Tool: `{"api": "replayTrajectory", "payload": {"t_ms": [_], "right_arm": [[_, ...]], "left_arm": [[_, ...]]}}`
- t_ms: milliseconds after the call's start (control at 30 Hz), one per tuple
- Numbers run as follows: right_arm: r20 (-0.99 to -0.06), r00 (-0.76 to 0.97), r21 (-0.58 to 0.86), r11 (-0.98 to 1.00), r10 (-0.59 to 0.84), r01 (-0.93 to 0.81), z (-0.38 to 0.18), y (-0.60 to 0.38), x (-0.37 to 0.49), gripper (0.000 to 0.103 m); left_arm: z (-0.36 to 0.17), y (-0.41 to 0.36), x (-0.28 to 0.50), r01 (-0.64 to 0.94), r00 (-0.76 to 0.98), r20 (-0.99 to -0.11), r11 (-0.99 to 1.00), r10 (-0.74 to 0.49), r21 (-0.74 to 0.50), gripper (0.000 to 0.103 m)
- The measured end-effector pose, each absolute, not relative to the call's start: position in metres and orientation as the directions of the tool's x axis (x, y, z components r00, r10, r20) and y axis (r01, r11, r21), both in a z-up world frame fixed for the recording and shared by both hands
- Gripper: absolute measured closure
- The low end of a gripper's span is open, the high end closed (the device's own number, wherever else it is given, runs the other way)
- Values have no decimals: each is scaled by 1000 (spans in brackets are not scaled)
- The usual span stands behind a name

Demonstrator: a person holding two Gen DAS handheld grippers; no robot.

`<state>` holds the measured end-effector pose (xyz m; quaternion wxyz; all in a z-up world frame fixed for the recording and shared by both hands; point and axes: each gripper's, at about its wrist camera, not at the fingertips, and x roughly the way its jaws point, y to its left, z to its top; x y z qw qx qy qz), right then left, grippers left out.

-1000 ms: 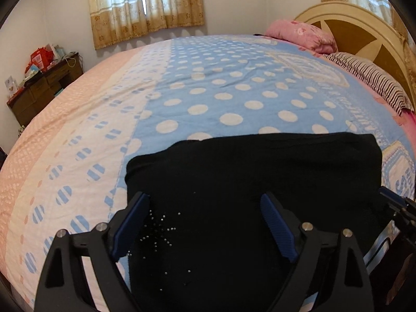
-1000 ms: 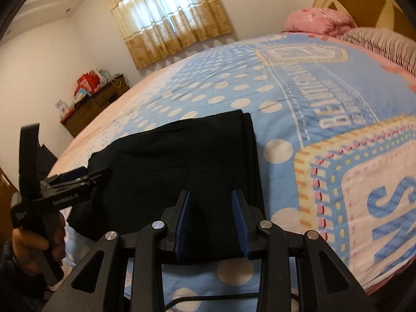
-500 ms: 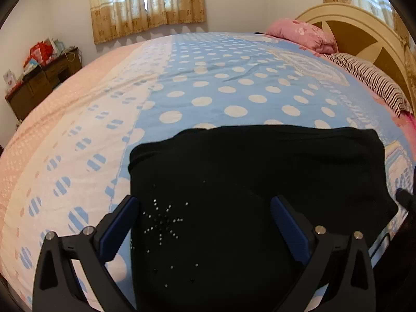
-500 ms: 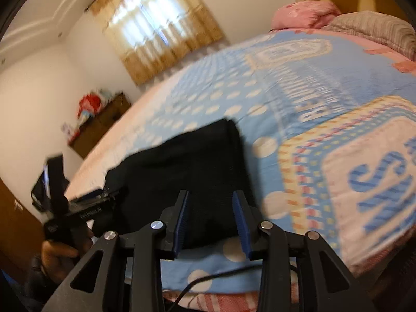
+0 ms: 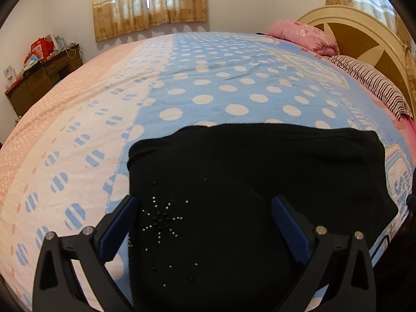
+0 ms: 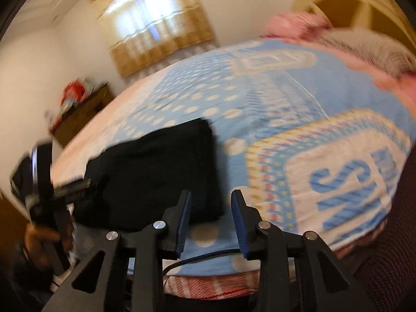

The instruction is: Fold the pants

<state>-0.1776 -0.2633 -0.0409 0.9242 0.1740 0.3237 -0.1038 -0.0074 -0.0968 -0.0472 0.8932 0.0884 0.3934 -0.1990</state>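
Blurred picture here: the right tool [image 6: 211, 208] hovers over the near edge of the bed [image 6: 260, 98], jaws part-way apart and just closing, nothing between them. The folded black pants [image 6: 156, 171] lie flat to its left, and the left tool [image 6: 62, 192] sits at their far-left end.

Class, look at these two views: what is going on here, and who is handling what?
A person with a gripper in each hand is folding black pants on a bed. The pants lie in a compact folded stack on the dotted bedspread. The left gripper hangs wide open over them, gripping nothing. The right gripper is off the pants, near their corner; its jaws, a little apart with nothing between them, have just been closing. The fold looks about finished.
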Motion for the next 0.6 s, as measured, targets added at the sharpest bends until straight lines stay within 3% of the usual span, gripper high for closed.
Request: {"api": "replayTrajectory", "payload": {"t_ms": [67,233,500,600], "right_arm": [[-657,748,189,940,-94,284,-46,-250,-169,82],[-703,710,236,925,-50,298,-67,-256,-163,82],[-643,764,423,857,55,295,-73,-274,-169,76],[-668,744,358,888,27,289,-75,-266,-162,79]], "left_arm": [[-47,-97,-7,423,610,-738,906,-289,-5,0],[-48,-97,-7,419,609,-738,908,-290,-12,0],[-46,-96,-8,415,607,-737,910,-296,-23,0],[-41,-89,-6,415,609,-731,909,-309,-38,0]]}}
